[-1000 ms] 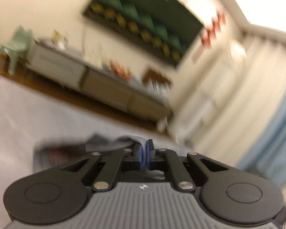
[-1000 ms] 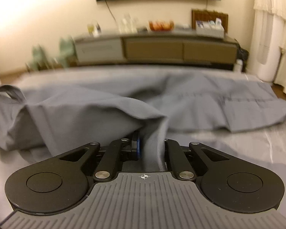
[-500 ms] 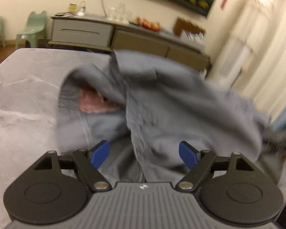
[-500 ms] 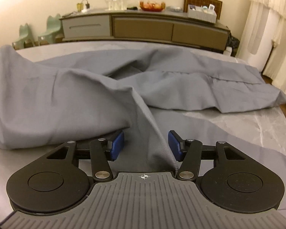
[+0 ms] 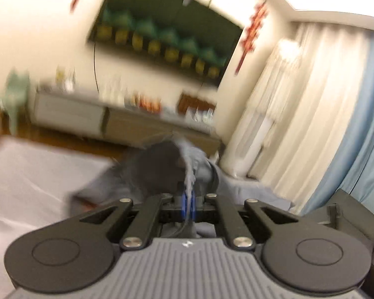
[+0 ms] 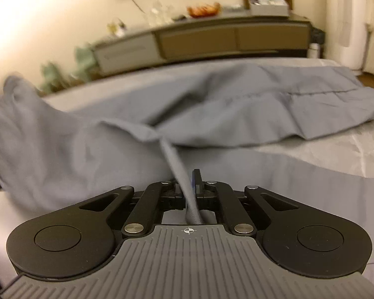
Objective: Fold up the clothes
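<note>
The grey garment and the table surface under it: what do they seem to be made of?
The grey garment looks like thin woven cloth, perhaps cotton or a blend: matt, with soft creases and a stitched seam. It bunches into a narrow pleat where the right hand-held gripper pinches it. The table surface looks like pale grey marble or a marble-print top, lightly glossy, with faint white veins; which one I cannot tell.
</note>
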Tool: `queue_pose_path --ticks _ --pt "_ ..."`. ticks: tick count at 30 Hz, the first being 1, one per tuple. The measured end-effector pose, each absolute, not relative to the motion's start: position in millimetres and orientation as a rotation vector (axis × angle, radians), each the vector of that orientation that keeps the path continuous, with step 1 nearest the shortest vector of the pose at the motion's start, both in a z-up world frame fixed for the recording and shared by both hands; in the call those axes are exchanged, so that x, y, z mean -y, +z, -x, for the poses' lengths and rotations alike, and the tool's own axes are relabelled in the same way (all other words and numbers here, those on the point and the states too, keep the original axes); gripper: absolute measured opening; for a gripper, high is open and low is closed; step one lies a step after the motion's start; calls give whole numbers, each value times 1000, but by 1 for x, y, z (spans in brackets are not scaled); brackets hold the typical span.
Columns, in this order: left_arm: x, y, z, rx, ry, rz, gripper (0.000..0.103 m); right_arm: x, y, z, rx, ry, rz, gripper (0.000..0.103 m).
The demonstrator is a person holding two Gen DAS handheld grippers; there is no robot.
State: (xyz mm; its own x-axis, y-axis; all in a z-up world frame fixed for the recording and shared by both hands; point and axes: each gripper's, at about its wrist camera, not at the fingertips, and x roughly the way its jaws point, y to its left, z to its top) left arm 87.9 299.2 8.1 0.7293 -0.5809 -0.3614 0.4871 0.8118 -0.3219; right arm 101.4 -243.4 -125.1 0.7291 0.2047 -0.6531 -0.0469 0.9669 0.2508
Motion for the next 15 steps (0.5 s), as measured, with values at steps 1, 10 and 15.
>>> queue_pose_path --ticks 1,10,15 --pt "-321 10 -67 -486 -571 162 4 241 -121 -97 -744 215 -229 16" --pt "-354 -98 -36 -910 -320 -115 11 264 -92 -43 -643 319 -202 92" --pt "-350 -104 -54 -897 -326 -82 27 355 -81 13 -598 11 -356 94"
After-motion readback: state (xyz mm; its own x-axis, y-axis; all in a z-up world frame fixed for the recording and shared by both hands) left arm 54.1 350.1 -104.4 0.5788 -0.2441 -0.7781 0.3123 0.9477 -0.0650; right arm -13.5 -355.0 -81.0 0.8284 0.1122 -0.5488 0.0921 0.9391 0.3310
